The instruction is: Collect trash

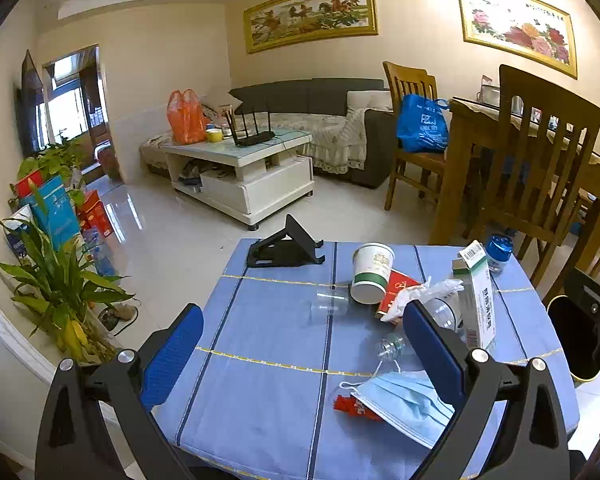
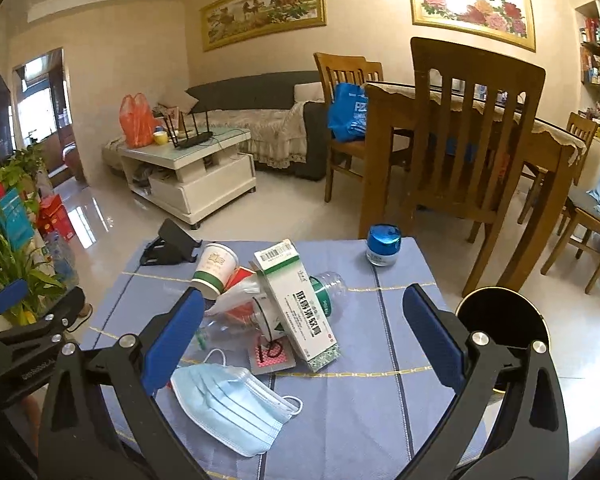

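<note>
Trash lies on a blue striped tablecloth (image 1: pixel 268 340). In the left wrist view I see a tipped paper cup (image 1: pixel 372 272), a clear plastic cup (image 1: pixel 328 306), a red pack (image 1: pixel 398 286), a green-and-white medicine box (image 1: pixel 476 300), a clear bottle (image 1: pixel 394 346), a blue face mask (image 1: pixel 404 404) and a red wrapper (image 1: pixel 352 406). My left gripper (image 1: pixel 300 348) hovers open over the cloth. In the right wrist view, my right gripper (image 2: pixel 300 340) is open above the medicine box (image 2: pixel 296 308), the face mask (image 2: pixel 228 404) and a pink blister pack (image 2: pixel 272 354). Neither holds anything.
A black phone stand (image 1: pixel 284 246) and a blue-lidded jar (image 2: pixel 383 245) sit at the table's far edge. A black round bin (image 2: pixel 500 320) stands on the floor right of the table. Wooden chairs (image 2: pixel 472 128) stand beyond, and potted plants (image 1: pixel 56 280) on the left.
</note>
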`<action>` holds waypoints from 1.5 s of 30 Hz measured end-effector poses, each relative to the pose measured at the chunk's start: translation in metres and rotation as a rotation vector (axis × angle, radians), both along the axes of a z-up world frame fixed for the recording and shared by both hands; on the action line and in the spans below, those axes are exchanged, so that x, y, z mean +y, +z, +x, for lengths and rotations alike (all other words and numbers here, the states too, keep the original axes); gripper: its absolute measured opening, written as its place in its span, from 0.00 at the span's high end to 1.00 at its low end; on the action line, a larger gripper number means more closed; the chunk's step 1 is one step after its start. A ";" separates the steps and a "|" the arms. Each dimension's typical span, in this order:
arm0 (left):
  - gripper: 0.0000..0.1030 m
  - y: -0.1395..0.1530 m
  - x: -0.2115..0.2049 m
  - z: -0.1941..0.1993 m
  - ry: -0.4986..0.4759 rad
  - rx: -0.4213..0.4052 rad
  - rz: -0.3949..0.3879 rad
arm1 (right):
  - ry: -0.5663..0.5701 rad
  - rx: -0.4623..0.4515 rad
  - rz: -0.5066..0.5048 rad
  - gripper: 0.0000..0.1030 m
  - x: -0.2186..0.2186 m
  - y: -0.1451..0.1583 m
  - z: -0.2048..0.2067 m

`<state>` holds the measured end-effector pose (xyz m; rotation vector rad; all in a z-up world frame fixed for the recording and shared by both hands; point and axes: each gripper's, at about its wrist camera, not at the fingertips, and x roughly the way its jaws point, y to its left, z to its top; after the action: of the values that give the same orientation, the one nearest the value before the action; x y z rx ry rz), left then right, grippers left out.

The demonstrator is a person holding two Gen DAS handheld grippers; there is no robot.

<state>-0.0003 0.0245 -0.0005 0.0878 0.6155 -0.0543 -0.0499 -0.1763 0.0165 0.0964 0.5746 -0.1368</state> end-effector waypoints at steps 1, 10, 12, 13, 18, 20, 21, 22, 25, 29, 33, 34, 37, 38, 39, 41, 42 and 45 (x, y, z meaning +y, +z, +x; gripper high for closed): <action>0.06 0.000 0.000 0.000 -0.008 0.006 -0.001 | 0.004 0.002 -0.004 0.05 0.001 0.000 0.000; 0.06 0.001 0.000 0.000 -0.001 -0.001 0.012 | 0.033 0.017 -0.014 0.05 0.009 -0.002 0.002; 0.06 0.001 0.001 0.000 0.004 -0.002 0.013 | 0.028 0.016 -0.019 0.05 0.009 -0.002 0.002; 0.06 0.001 0.002 0.000 0.004 -0.004 0.012 | 0.029 0.017 -0.017 0.05 0.009 -0.002 0.002; 0.06 0.002 -0.006 -0.001 -0.009 -0.006 0.019 | 0.040 0.021 -0.014 0.05 0.011 -0.004 0.003; 0.06 0.003 -0.006 0.000 -0.011 -0.005 0.021 | 0.041 0.021 -0.005 0.05 0.010 -0.005 0.003; 0.06 0.002 -0.006 -0.001 -0.012 -0.005 0.022 | 0.043 0.023 0.000 0.05 0.010 -0.005 0.003; 0.06 0.002 -0.006 -0.001 -0.017 -0.007 0.023 | 0.045 0.024 0.001 0.05 0.010 -0.006 0.003; 0.06 0.001 -0.006 0.000 -0.018 -0.001 0.027 | 0.047 0.026 0.003 0.05 0.011 -0.006 0.004; 0.06 0.002 -0.007 -0.001 -0.015 -0.002 0.034 | 0.043 0.026 0.000 0.05 0.011 -0.007 0.003; 0.06 0.002 -0.006 -0.001 -0.007 -0.001 0.038 | 0.037 0.027 -0.001 0.05 0.011 -0.008 0.002; 0.06 0.000 -0.005 -0.001 -0.008 0.001 0.035 | 0.039 0.030 0.000 0.05 0.011 -0.009 0.002; 0.06 -0.001 -0.004 0.000 -0.009 0.013 0.027 | 0.042 0.032 -0.002 0.05 0.012 -0.009 0.002; 0.06 -0.002 -0.004 0.000 -0.010 0.015 0.026 | 0.043 0.033 -0.004 0.05 0.013 -0.009 0.002; 0.06 -0.002 -0.003 0.000 -0.009 0.017 0.026 | 0.042 0.033 -0.004 0.05 0.013 -0.009 0.002; 0.06 -0.003 -0.003 0.000 -0.006 0.020 0.028 | 0.040 0.034 -0.001 0.05 0.013 -0.009 0.002; 0.06 -0.004 -0.003 0.000 -0.003 0.021 0.029 | 0.038 0.036 0.001 0.05 0.012 -0.009 0.002; 0.06 -0.003 -0.003 0.001 -0.001 0.020 0.028 | 0.035 0.038 0.003 0.05 0.012 -0.008 0.002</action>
<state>0.0011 0.0213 -0.0040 0.1150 0.6365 -0.0475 -0.0478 -0.1644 0.0083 0.0869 0.6147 -0.1036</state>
